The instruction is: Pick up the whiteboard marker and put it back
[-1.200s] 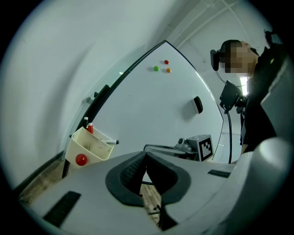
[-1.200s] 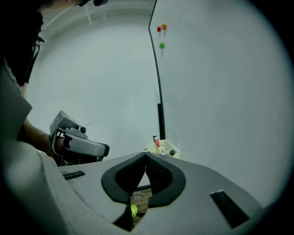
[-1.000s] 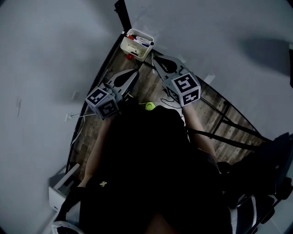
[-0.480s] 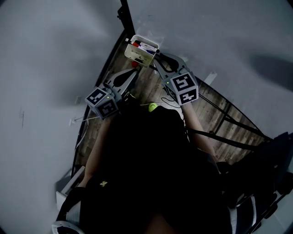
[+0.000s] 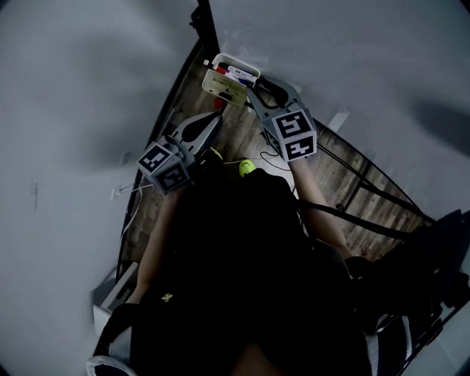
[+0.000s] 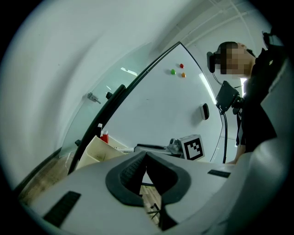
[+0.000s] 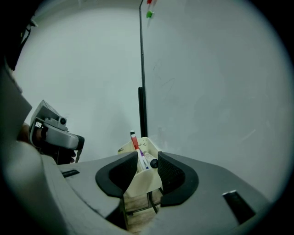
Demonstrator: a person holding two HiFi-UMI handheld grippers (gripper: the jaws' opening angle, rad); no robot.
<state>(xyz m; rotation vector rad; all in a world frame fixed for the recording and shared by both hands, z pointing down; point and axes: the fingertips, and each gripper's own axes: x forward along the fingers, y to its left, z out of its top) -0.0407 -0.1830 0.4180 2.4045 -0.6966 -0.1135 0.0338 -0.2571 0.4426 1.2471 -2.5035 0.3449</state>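
A cream marker tray (image 5: 217,87) hangs at the foot of the whiteboard and holds several markers (image 5: 235,73). My right gripper (image 5: 264,84) sits at the tray's right end, and its jaws have just been opening. In the right gripper view the right gripper (image 7: 148,168) is open. A white marker with a black cap (image 7: 149,161) lies in the tray (image 7: 145,182) between the jaws, and neither pad touches it. A red-capped marker (image 7: 134,139) stands behind it. My left gripper (image 5: 217,119) is lower left of the tray. The left gripper (image 6: 146,159) is shut and holds nothing.
The whiteboard's black frame post (image 5: 204,22) rises beside the tray. A yellow-green ball (image 5: 247,167) lies on the wooden floor (image 5: 242,136) below the grippers. Magnets (image 6: 177,71) and an eraser (image 6: 205,111) sit on the board. A person (image 6: 259,92) stands at its far end.
My right gripper has come closer to the tray and its jaws have spread apart. My left gripper has shifted only slightly.
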